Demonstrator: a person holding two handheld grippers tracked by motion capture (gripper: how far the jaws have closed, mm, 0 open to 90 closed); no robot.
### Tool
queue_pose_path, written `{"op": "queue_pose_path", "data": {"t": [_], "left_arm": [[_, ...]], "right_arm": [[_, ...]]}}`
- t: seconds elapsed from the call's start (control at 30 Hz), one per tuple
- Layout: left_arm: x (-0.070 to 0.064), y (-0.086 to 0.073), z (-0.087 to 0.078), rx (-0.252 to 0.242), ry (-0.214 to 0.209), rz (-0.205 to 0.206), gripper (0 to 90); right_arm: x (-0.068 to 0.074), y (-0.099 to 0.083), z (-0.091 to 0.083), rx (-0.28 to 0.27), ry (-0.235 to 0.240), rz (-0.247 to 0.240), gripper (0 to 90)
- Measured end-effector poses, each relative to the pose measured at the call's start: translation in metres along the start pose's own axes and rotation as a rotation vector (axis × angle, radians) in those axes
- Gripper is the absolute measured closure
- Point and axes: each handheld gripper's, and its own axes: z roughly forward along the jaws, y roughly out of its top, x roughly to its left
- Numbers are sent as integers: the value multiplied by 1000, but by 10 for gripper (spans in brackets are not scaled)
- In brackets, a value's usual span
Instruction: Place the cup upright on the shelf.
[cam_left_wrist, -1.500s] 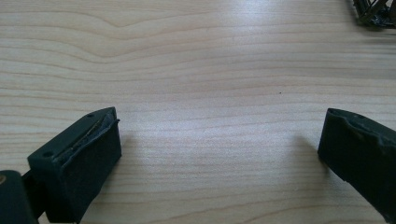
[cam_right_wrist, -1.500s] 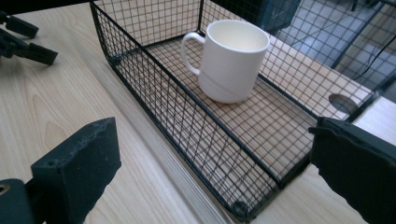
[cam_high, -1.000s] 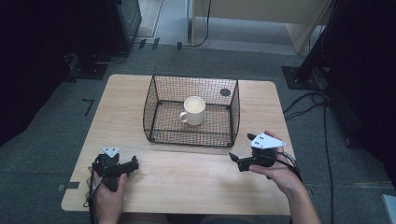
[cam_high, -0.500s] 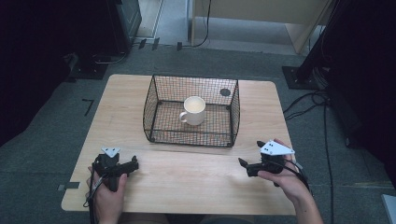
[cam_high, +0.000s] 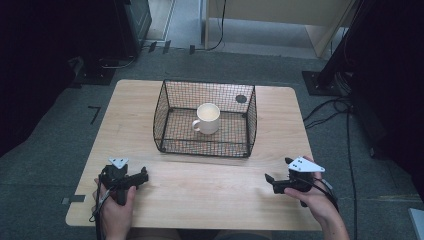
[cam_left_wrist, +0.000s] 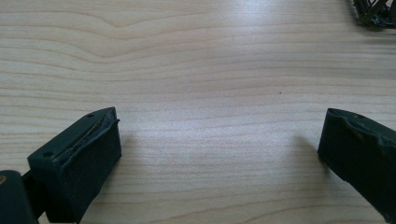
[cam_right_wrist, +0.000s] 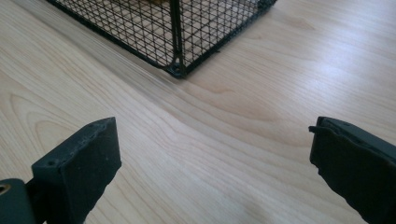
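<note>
A white mug (cam_high: 208, 118) stands upright inside a black wire basket (cam_high: 250, 127) at the centre of the frame, on a wooden table (cam_high: 200, 190). At lower left and lower right, the left gripper (cam_high: 141, 175) and right gripper (cam_high: 276, 171) rest near the table's front edge, jaws wide and empty, well apart from the basket, probably parked.

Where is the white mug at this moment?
In the high view, the white mug stands upright inside the black wire basket at the table's far middle.
</note>
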Motion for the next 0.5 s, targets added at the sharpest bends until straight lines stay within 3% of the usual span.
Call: {"op": "queue_pose_path", "data": {"t": [0.5], "left_arm": [[0,0,0,0,0,0,0]], "right_arm": [[-12,-29,-2,73,-75,30,18]]}}
